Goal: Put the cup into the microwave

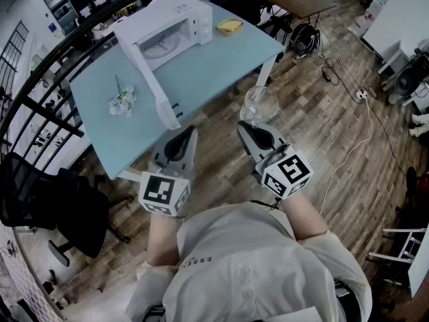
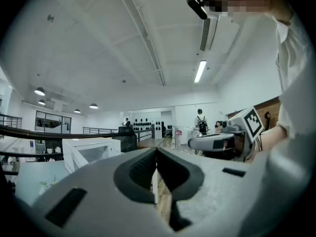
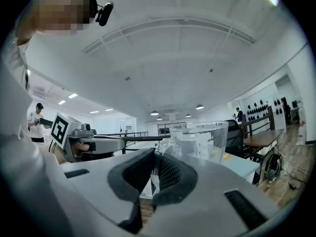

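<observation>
A clear glass cup [image 1: 259, 104] hangs over the wooden floor just off the table's near right corner, and my right gripper [image 1: 250, 123] is shut on its handle side. In the right gripper view the cup [image 3: 202, 139] stands upright just past the pinched pads of the right gripper [image 3: 155, 169]. The white microwave [image 1: 167, 29] sits at the far side of the light blue table [image 1: 214, 66] with its door [image 1: 153, 82] swung wide open toward me. My left gripper [image 1: 186, 134] is held level beside the right one, shut and empty; its pads meet in the left gripper view [image 2: 156, 169].
A yellow object [image 1: 229, 25] lies right of the microwave and a small white crumpled thing [image 1: 123, 102] left of the door. A black office chair [image 1: 53, 200] stands at the left by a dark railing. Cables and a black bag [image 1: 305, 39] lie on the floor at the right.
</observation>
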`<state>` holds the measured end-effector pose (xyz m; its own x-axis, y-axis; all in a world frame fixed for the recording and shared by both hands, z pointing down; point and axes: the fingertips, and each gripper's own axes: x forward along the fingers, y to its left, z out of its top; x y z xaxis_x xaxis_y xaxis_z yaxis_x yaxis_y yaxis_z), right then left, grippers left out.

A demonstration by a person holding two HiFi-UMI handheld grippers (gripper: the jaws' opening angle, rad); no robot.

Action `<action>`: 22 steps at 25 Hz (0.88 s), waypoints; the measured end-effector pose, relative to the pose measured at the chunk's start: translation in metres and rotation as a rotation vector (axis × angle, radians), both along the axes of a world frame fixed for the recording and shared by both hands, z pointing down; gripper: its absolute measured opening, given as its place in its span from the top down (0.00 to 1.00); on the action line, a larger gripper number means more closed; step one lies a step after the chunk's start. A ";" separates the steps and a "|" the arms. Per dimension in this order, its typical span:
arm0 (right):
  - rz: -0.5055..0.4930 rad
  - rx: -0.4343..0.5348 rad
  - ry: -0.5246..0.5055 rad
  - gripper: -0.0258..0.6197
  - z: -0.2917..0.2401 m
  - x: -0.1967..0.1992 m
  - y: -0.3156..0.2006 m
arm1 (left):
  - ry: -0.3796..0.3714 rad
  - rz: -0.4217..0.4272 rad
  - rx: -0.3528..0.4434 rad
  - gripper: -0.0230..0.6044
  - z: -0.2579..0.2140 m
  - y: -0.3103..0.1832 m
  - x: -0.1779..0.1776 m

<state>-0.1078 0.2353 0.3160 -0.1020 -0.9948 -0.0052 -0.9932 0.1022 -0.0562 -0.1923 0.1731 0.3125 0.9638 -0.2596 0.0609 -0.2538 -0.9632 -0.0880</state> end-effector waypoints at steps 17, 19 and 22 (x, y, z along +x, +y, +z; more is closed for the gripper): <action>-0.024 -0.025 -0.023 0.94 0.015 0.017 -0.020 | 0.004 -0.030 -0.033 0.96 0.013 -0.019 0.010; -0.036 -0.036 -0.032 0.93 0.019 0.021 -0.027 | 0.000 -0.040 -0.040 0.96 0.016 -0.023 0.013; -0.058 -0.047 -0.047 0.93 0.027 0.031 -0.041 | -0.018 -0.056 -0.046 0.96 0.025 -0.030 0.020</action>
<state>-0.0767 0.1944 0.3427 -0.1606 -0.9864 0.0356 -0.9817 0.1559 -0.1093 -0.1727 0.1429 0.3378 0.9466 -0.3093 0.0909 -0.3060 -0.9508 -0.0490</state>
